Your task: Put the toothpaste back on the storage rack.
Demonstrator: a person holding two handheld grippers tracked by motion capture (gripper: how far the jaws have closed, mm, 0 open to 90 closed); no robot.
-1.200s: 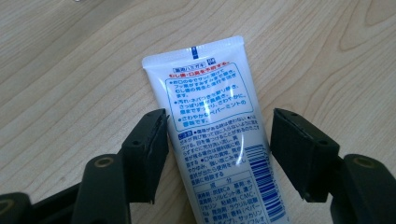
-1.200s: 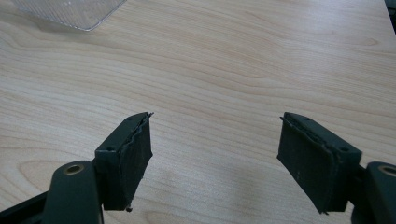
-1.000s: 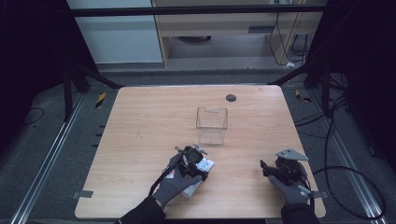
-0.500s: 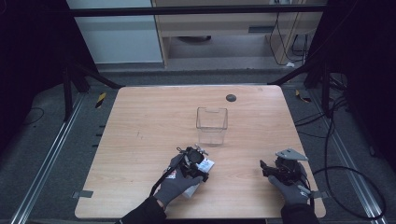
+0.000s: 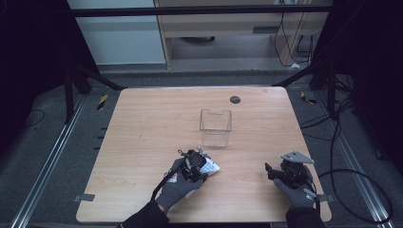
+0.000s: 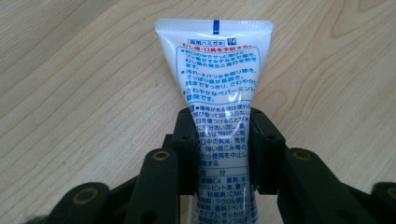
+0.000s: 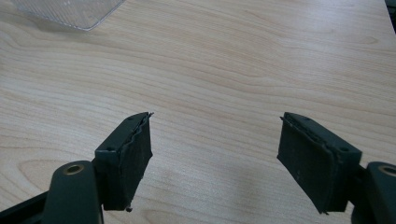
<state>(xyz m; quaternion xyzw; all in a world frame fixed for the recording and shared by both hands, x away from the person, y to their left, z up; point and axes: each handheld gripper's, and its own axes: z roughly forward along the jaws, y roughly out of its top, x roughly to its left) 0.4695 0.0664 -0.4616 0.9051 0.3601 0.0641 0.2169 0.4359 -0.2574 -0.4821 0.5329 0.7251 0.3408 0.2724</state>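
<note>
Near edge of the table [image 5: 142, 118]: left gripper [image 6: 218, 140] clamped on a white printed tube [image 6: 215, 88]; right gripper [image 7: 215, 158] at near right, jaws spread, holding nothing. Farther, at centre: a clear container [image 5: 215, 127].

The desk [image 5: 142, 123] has wide bare wood along its left edge and across the far half. A clear box [image 5: 215, 127] stands upright near the middle, the one tall obstacle. A small dark disc [image 5: 235, 99] lies flat near the far edge. Between the box and the right edge the wood is open. Near the front edge, a tube [image 6: 219, 93] lies clamped in the left gripper [image 5: 194, 164]; the right gripper [image 7: 215, 158] has bare wood between its parted jaws.
</note>
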